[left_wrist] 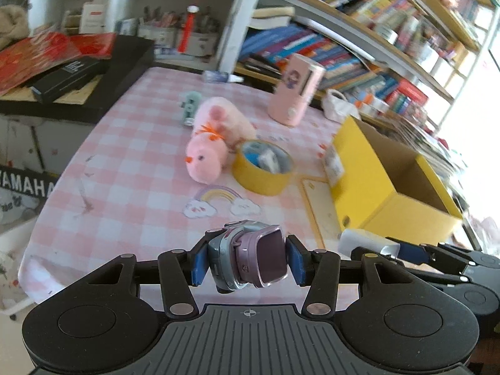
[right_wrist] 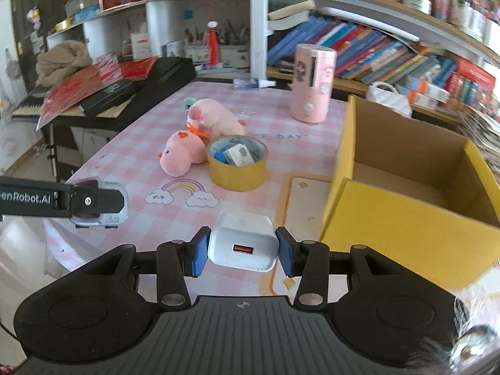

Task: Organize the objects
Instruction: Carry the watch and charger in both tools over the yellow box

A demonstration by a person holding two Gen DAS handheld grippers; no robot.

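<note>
My left gripper (left_wrist: 248,261) is shut on a purple and grey smartwatch (left_wrist: 250,257), held above the near edge of the pink checked table (left_wrist: 125,168). That left gripper (right_wrist: 98,201) also shows at the left of the right wrist view, with the smartwatch (right_wrist: 107,215) in it. My right gripper (right_wrist: 242,248) is shut on a white USB charger (right_wrist: 243,243). The charger (left_wrist: 365,242) shows in the left wrist view too, held by the right gripper (left_wrist: 393,250). An open yellow cardboard box (right_wrist: 406,193) (left_wrist: 387,181) stands on the table to the right.
A pink plush toy (right_wrist: 193,137) lies mid-table beside a yellow tape roll (right_wrist: 237,162) with small items inside. A pink cylinder (right_wrist: 312,84) stands further back, and a small teal figure (left_wrist: 189,106) behind the plush. Bookshelves (right_wrist: 390,50) run behind; a black keyboard (right_wrist: 150,84) sits left.
</note>
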